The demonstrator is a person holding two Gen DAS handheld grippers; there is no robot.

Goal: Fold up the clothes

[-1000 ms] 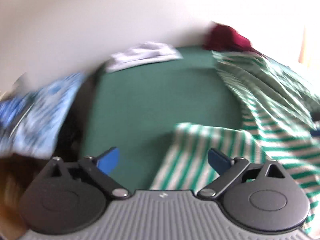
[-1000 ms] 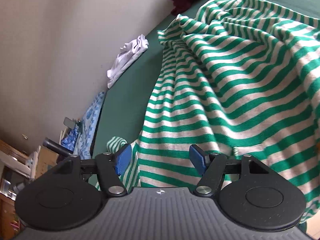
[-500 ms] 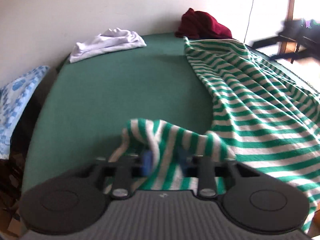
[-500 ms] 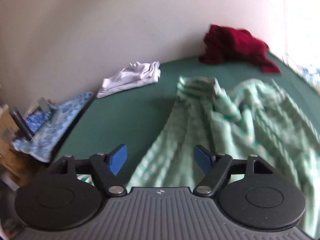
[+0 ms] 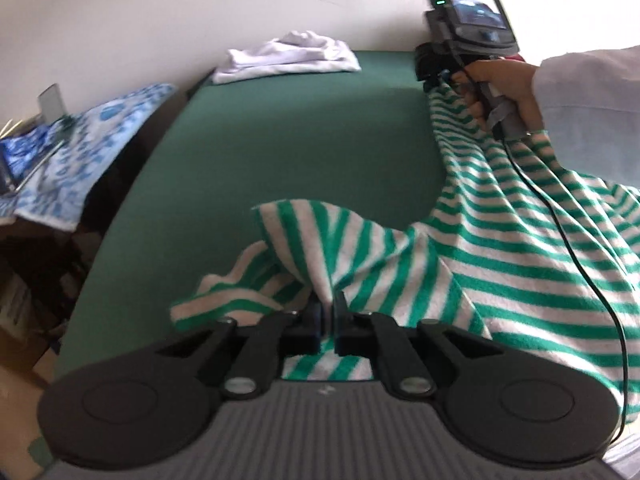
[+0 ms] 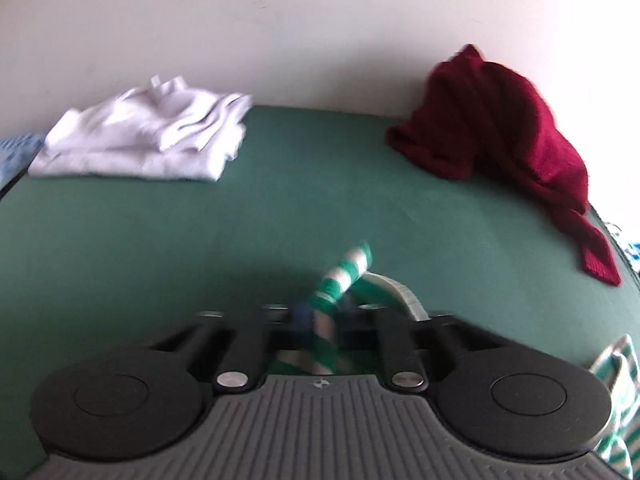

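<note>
With both my grippers clamped on the striped garment [image 5: 520, 248], it hangs stretched between them above the green table [image 5: 288, 140]

My left gripper [image 5: 327, 318] pinches a bunched corner near the table's front edge, pads pressed narrow on the cloth. My right gripper [image 6: 324, 320] grips a rolled fold of the same green-and-white cloth farther back, held by my hand [image 5: 504, 84]. Beyond lie a folded white garment [image 6: 140, 148] and a crumpled red garment [image 6: 500, 128], well apart

Both wrist cameras sit low over the green table [image 5: 280, 128], facing its wall edge. Both views share the white folded garment [image 5: 288, 56] there.
</note>
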